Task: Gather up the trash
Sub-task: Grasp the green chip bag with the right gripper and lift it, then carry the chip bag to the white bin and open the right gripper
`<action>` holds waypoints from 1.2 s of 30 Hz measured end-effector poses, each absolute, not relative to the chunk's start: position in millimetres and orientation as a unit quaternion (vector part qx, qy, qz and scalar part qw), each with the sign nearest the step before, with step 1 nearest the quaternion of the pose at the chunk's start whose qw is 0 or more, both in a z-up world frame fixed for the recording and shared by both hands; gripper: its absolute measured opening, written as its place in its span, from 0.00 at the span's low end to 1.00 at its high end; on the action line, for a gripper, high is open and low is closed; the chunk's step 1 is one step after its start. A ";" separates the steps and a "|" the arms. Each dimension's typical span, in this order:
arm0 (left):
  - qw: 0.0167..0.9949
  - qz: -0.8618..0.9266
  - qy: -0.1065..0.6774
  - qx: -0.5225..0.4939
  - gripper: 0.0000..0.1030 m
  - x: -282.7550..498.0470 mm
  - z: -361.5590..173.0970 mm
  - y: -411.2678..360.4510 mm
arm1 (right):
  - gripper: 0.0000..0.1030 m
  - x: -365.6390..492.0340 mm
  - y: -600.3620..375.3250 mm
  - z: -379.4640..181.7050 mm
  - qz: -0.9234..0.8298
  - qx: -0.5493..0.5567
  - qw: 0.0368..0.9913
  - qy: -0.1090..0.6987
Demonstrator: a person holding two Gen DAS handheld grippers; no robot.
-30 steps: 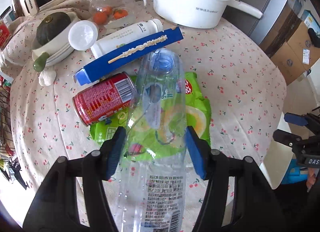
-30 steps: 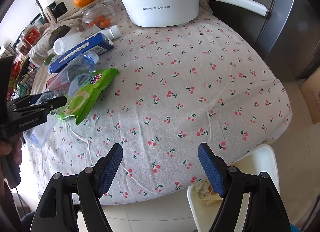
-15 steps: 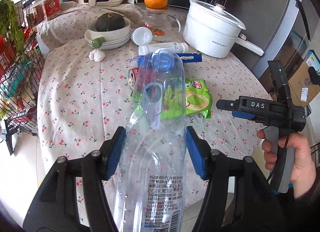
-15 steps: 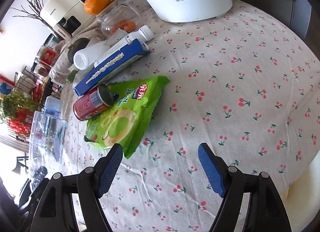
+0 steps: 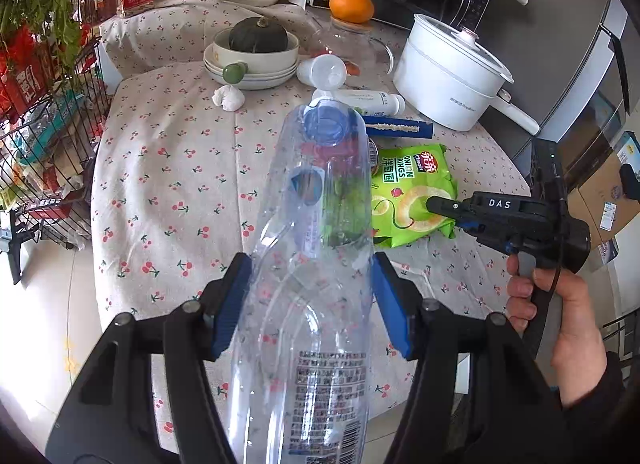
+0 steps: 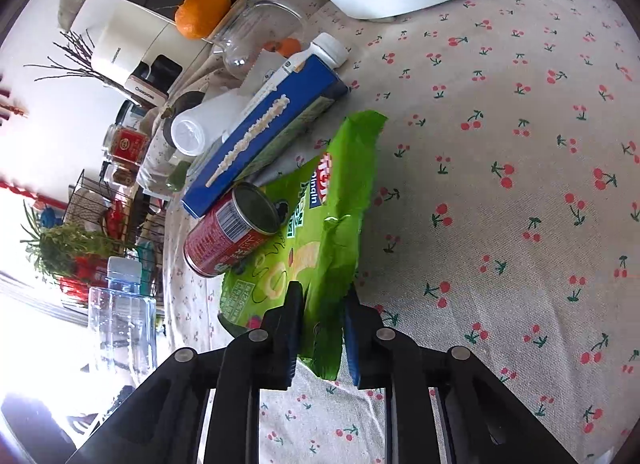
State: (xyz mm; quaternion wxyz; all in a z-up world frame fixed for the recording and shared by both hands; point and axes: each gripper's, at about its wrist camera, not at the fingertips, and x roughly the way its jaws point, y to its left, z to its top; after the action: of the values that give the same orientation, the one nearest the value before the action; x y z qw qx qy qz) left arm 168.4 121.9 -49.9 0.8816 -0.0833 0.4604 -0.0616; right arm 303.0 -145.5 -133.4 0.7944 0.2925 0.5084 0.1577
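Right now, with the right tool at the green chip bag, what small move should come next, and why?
Probably lift the right tool gently. Its jaws have just been closing and now pinch the near edge of the chip bag, whose far part lies under the red can. The left tool holds the clear bottle, so it is busy.

On the cherry-print tablecloth (image 5: 168, 168): one clear plastic bottle (image 5: 320, 248), one green snack bag (image 5: 412, 192), one red can (image 6: 228, 236), one blue carton (image 6: 264, 132) and two white bottles, one capped (image 5: 368, 98) and one seen end-on (image 5: 324, 70). Also counted: one white pot (image 5: 448, 84), one glass jar (image 6: 256, 40), one orange (image 5: 351, 4), one dark squash (image 5: 258, 35) in a stack of bowls (image 5: 248, 76), and two grippers, left (image 5: 312, 300) and right (image 6: 320, 324).
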 end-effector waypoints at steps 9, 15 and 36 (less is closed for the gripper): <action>0.882 -0.080 0.455 -0.087 0.61 164.8 -46.7 111.5 | 0.12 271.4 -165.8 -65.0 0.142 0.215 0.853 0.453; 0.884 -0.107 0.449 -0.077 0.61 162.0 -40.9 90.6 | 0.12 240.9 -206.8 -38.6 0.132 0.202 0.864 0.443; 0.860 -0.266 0.433 0.036 0.61 121.5 -38.6 -73.6 | 0.12 76.6 -398.7 -26.3 0.024 0.182 0.878 0.443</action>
State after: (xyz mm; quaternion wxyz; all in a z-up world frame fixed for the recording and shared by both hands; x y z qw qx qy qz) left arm 121.5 -73.6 -38.6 0.8605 0.0363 0.4331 -0.2658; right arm 76.6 -398.7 -26.3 0.8775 0.1821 0.4429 0.0241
